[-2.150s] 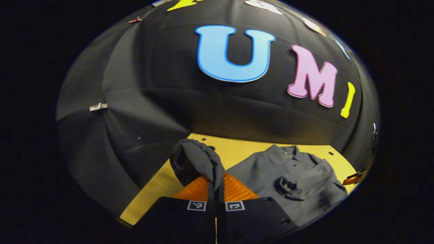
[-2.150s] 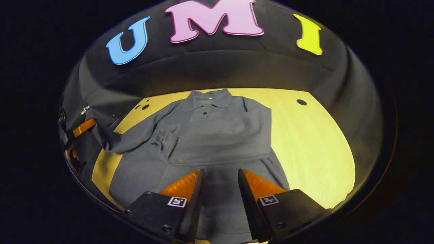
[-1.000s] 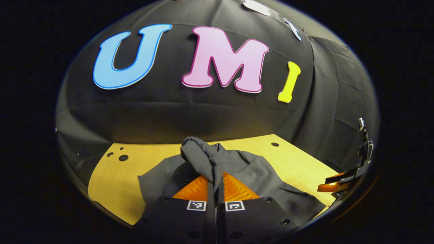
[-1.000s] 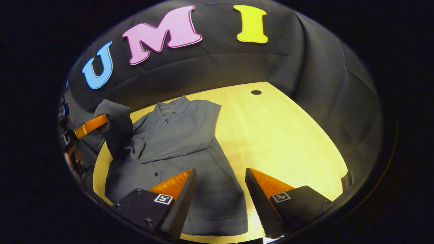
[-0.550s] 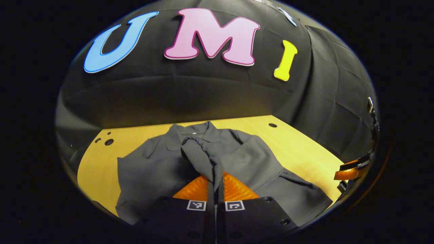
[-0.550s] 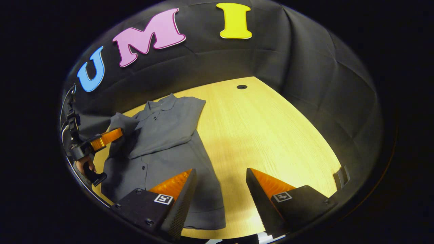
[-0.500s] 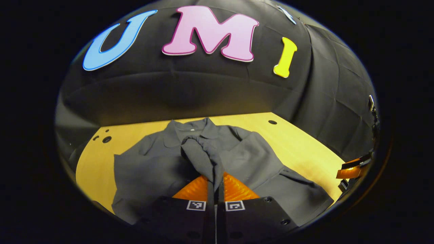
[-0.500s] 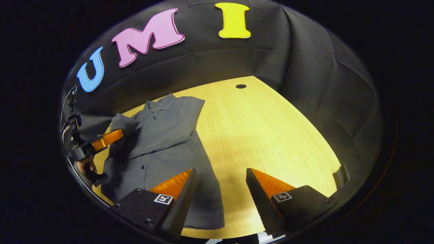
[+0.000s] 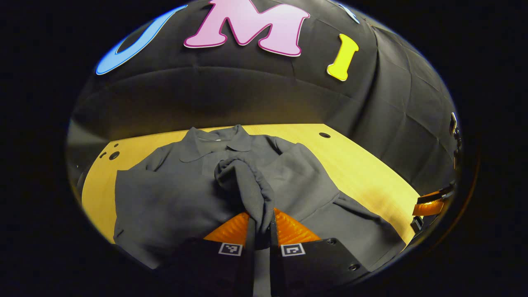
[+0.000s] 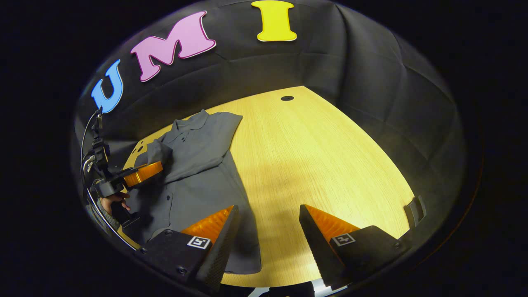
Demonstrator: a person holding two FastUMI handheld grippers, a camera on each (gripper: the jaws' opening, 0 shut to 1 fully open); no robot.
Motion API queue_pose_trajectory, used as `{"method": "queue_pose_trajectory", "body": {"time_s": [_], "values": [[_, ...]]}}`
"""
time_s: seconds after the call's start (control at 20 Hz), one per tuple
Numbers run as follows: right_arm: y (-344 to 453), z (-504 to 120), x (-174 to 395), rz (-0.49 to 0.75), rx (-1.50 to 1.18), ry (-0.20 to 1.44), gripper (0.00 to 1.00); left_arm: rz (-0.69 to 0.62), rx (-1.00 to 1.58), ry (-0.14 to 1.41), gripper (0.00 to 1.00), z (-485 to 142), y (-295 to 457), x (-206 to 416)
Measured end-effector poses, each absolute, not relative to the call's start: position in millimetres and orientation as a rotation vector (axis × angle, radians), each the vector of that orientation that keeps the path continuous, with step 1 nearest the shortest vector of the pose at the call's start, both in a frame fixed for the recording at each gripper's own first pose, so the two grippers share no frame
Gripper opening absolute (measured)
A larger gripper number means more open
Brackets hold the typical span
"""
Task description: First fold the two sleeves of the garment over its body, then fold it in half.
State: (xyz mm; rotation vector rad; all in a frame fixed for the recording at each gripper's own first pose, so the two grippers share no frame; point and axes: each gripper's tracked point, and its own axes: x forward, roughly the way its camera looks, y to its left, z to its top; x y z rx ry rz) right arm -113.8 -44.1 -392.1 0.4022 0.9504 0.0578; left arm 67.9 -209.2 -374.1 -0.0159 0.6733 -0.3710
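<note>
One bunched grey sleeve (image 9: 243, 185) is pinched in the closed left gripper (image 9: 260, 225) directly above the grey collared garment (image 9: 173, 194) spread on the yellow wooden table (image 10: 321, 156); the right gripper (image 10: 266, 231) gapes empty nearby

There is one dark grey collared shirt (image 9: 173, 194) on one yellow wooden table (image 10: 321, 156). There are two grippers with orange fingers, the left gripper (image 9: 260, 225) and the right gripper (image 10: 266, 231).

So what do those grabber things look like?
Each gripper has two orange, ridged wedge fingers on black blocks, and each block carries a small black-and-white square marker: see the right gripper and left gripper. In the right gripper view, the left gripper has a black handle and thin cables.
</note>
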Motion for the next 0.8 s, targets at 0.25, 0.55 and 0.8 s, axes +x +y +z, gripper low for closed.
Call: {"method": "queue_pose_trajectory", "body": {"time_s": [0.25,0.55,0.8], "values": [[-45.0,-398.8,-118.7,0.07,0.401,0.969,0.9,-0.511,-0.085,0.659,0.58,-363.1,-248.3,49.6],[-32.2,-392.9,-121.2,0.127,0.4,0.963,0.91,-0.552,-0.106,0.659,0.96,-342.7,-247.2,13.4],[-18.6,-395.9,-138.3,0.188,0.352,0.995,0.91,-0.442,-0.125,0.684,0.96,-332.2,-192.8,-26.8]]}}
